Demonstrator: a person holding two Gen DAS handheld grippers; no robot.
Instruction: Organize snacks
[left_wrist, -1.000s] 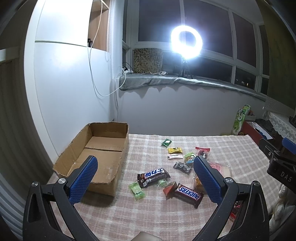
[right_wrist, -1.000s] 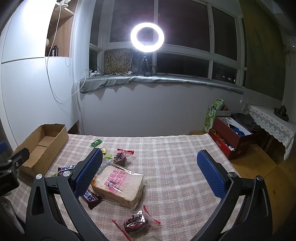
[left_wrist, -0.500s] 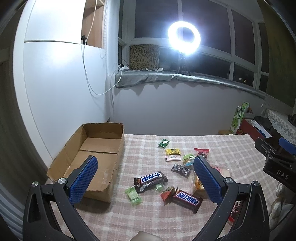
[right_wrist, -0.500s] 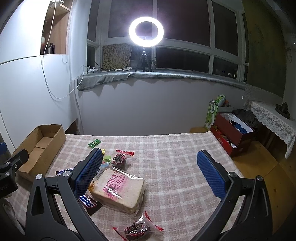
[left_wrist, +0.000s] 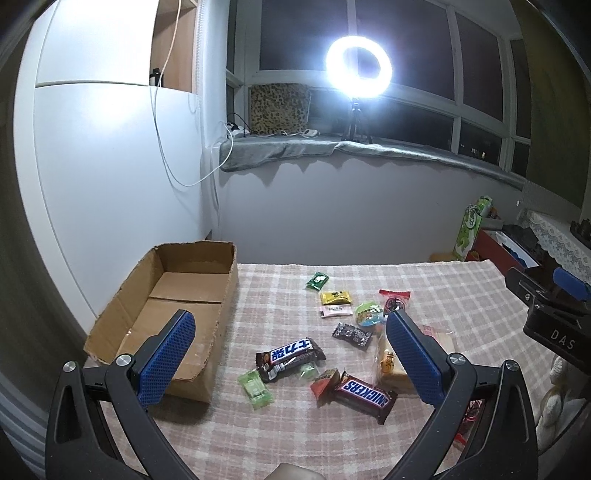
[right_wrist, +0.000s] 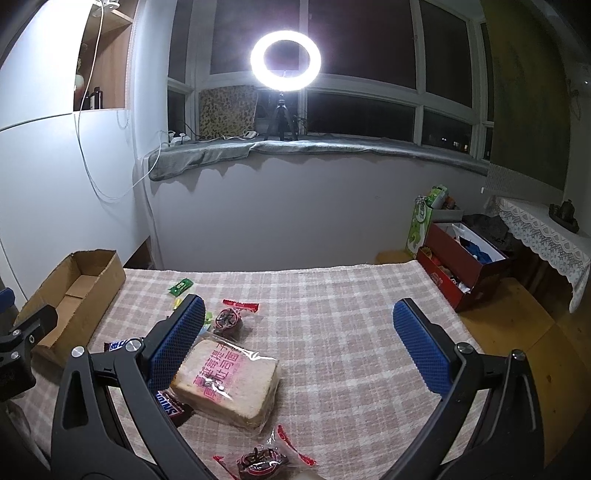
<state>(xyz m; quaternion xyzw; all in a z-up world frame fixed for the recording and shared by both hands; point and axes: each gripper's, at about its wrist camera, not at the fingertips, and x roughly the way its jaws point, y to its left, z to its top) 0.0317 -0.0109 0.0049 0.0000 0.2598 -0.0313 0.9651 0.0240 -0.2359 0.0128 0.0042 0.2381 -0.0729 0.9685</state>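
Note:
An open cardboard box (left_wrist: 177, 295) sits at the left of the checked tablecloth (left_wrist: 280, 428). Several snacks lie beside it: a blue-labelled bar (left_wrist: 291, 354), a Snickers bar (left_wrist: 364, 393), a light green packet (left_wrist: 255, 387), a small dark packet (left_wrist: 351, 334), yellow (left_wrist: 335, 296) and pink (left_wrist: 335, 311) packets. My left gripper (left_wrist: 291, 354) hangs open above the bars, holding nothing. In the right wrist view a wrapped bread slice (right_wrist: 227, 380) lies near the left finger of my right gripper (right_wrist: 299, 350), which is open and holds nothing. A red-wrapped sweet (right_wrist: 260, 458) lies near the bottom edge.
A ring light (right_wrist: 285, 59) on a tripod stands on the window ledge. Right of the table are a red box (right_wrist: 461, 266) and a green bag (right_wrist: 421, 225) on the floor. The table's right edge (right_wrist: 454, 314) drops to a wooden floor. A white cabinet (left_wrist: 110, 177) stands behind the cardboard box.
Both grippers have drawn back and risen a little, so the snacks and box sit lower and farther in view. Both stay open; nothing on the table has moved.

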